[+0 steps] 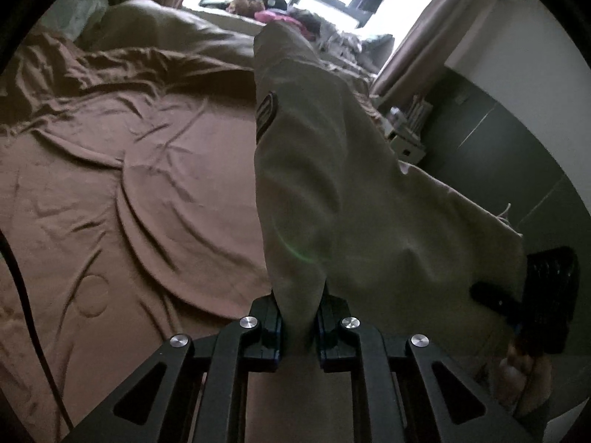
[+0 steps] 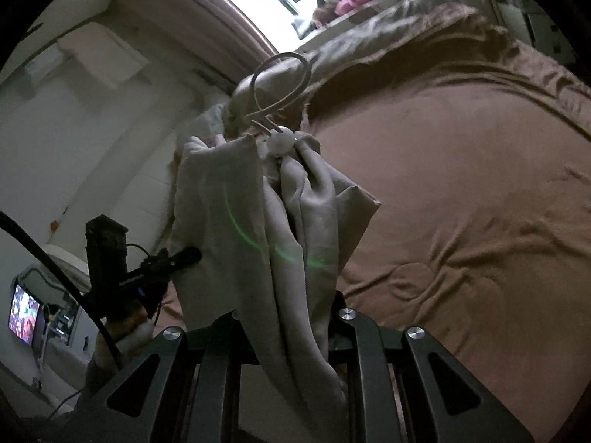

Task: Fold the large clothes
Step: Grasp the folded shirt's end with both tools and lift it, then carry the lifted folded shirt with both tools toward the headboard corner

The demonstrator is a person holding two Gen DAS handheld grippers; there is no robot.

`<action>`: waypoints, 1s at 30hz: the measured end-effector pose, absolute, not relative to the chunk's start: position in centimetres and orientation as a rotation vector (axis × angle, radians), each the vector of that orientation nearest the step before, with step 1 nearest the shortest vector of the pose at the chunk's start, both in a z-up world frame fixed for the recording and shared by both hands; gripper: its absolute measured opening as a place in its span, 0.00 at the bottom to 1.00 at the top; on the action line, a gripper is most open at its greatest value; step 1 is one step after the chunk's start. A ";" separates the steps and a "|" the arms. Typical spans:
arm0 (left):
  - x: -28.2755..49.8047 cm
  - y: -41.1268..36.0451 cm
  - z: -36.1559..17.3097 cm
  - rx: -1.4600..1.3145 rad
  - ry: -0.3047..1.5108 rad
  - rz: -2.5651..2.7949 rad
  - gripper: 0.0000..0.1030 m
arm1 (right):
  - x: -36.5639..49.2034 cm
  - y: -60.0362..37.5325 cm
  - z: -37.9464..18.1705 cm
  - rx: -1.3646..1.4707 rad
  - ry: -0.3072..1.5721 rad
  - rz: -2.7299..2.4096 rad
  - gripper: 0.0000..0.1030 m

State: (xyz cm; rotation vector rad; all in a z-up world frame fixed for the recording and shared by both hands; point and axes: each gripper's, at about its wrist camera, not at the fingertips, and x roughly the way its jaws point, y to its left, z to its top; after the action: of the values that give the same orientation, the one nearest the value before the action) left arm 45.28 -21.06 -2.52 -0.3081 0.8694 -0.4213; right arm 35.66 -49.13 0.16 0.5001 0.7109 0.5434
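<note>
A large beige garment with a dark striped patch hangs lifted above a bed. My left gripper is shut on a fold of its cloth, which rises from between the black fingers. In the right wrist view the same beige garment bunches in folds, with a drawstring loop and a white toggle at its top. My right gripper is shut on that bunched cloth, which hides the fingertips. The other gripper shows at the right edge of the left view, and as the left gripper in the right view.
A brown quilted bedspread covers the bed under both grippers. Pillows and soft toys lie by a bright window at the bed's far end. A dark cabinet and shelf with small items stand right of the bed. A lit screen glows low left.
</note>
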 end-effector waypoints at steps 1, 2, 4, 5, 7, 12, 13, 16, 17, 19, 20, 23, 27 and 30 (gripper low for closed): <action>44.4 -20.9 -1.9 -0.307 0.857 -0.422 0.13 | 34.9 -48.9 0.4 0.498 0.700 0.547 0.12; 43.8 -20.7 -1.4 -0.307 0.847 -0.424 0.13 | 34.1 -48.8 0.6 0.495 0.688 0.550 0.12; 42.4 -20.3 -0.5 -0.311 0.829 -0.429 0.12 | 32.5 -48.4 1.1 0.488 0.667 0.556 0.11; 41.9 -20.1 -0.1 -0.315 0.820 -0.433 0.12 | 31.8 -48.2 1.4 0.486 0.660 0.559 0.11; 40.9 -19.6 0.7 -0.322 0.796 -0.436 0.12 | 30.4 -47.7 2.1 0.474 0.644 0.561 0.11; 37.9 -18.3 2.8 -0.329 0.746 -0.433 0.12 | 27.4 -46.5 2.8 0.453 0.611 0.570 0.11; 37.0 -18.0 3.4 -0.328 0.732 -0.435 0.12 | 26.7 -46.2 3.0 0.448 0.604 0.573 0.11; 34.6 -16.9 5.1 -0.328 0.692 -0.440 0.11 | 24.3 -46.1 3.7 0.440 0.576 0.590 0.11; 34.0 -16.5 5.6 -0.327 0.680 -0.439 0.11 | 23.6 -46.0 3.9 0.435 0.566 0.597 0.11; 32.2 -15.5 6.9 -0.323 0.651 -0.436 0.11 | 22.2 -45.4 4.6 0.422 0.547 0.612 0.11; 31.4 -15.1 7.5 -0.324 0.638 -0.433 0.11 | 21.2 -45.1 5.0 0.415 0.537 0.621 0.11; 29.0 -13.4 9.4 -0.325 0.593 -0.422 0.11 | 19.1 -43.9 6.3 0.397 0.507 0.649 0.11; 25.7 -11.0 11.9 -0.329 0.534 -0.406 0.11 | 17.2 -42.4 7.7 0.373 0.474 0.688 0.11; 23.7 -9.2 13.0 -0.336 0.505 -0.390 0.11 | 15.8 -41.2 8.6 0.355 0.457 0.715 0.11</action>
State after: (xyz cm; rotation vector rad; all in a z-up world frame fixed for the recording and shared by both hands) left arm 23.75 -9.22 13.01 -0.3356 0.5054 -0.3896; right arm 15.80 -41.17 8.61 0.3551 0.4573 0.7148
